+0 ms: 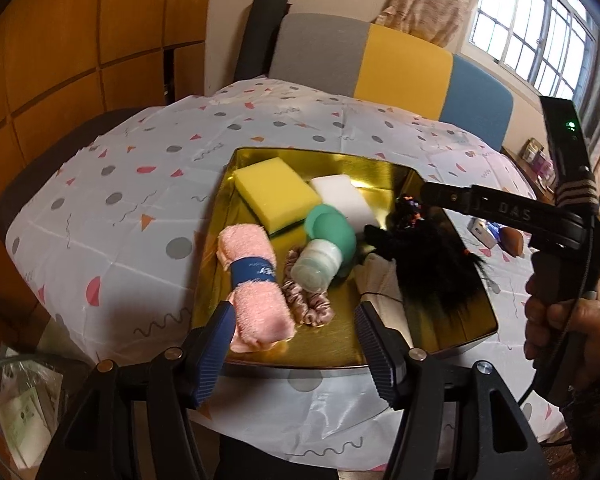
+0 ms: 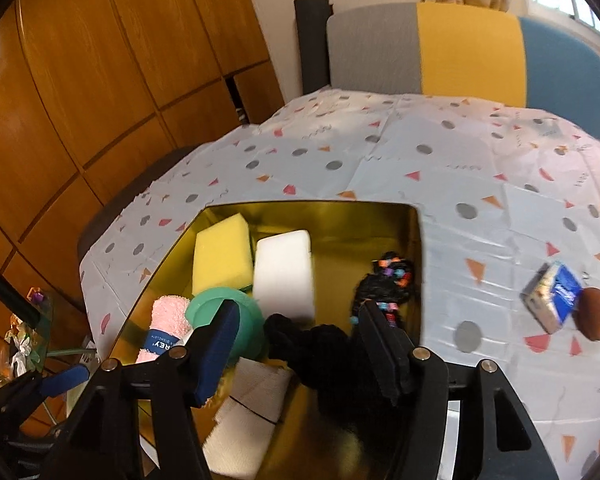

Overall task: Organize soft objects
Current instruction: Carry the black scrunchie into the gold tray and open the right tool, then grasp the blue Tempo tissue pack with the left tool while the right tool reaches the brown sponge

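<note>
Fingers [image 1: 228,322] of both grippers spread; right gripper [image 2: 296,344] arm reads "DAS".

gold tray [image 1: 452,344], yellow sponge [image 1: 274,192], pink towel [image 1: 256,300] (blue band)

My left gripper [image 1: 294,334] and right gripper [image 2: 294,344] share black frames, ribbed blue finger pads, silver screws; the right one's body reads "DAS", trails a black cable, gripped by my bare-skinned hand [image 1: 568,332].
</note>
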`<action>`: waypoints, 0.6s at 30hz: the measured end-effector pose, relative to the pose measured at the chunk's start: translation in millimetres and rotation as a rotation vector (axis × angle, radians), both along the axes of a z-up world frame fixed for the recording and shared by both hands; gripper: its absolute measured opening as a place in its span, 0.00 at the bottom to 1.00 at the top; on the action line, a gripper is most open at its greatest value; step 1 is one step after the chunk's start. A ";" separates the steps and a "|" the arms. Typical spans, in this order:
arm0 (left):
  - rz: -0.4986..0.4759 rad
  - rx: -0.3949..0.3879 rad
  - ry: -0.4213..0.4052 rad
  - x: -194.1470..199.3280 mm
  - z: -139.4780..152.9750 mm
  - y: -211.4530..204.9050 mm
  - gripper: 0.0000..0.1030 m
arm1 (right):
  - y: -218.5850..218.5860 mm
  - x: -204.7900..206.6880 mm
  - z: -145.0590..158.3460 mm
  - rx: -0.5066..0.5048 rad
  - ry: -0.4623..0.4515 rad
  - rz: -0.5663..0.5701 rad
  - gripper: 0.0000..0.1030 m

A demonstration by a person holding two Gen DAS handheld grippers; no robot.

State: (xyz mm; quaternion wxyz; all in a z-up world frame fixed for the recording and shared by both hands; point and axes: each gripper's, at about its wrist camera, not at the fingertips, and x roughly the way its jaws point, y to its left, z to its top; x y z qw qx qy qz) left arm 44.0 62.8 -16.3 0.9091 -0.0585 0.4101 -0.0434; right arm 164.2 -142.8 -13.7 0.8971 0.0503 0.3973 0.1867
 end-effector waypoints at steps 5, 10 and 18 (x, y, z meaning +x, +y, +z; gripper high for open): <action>-0.038 0.022 -0.024 1.0 11.2 -16.2 0.61 | -34.3 -18.3 6.7 0.010 -0.025 -0.054 0.66; -0.091 0.050 -0.045 2.4 20.0 -37.6 0.62 | -75.6 -34.0 5.5 -0.010 -0.029 -0.123 0.68; -0.181 0.086 -0.050 8.8 27.5 -73.8 0.62 | -140.9 -48.2 -3.4 -0.033 -0.013 -0.233 0.70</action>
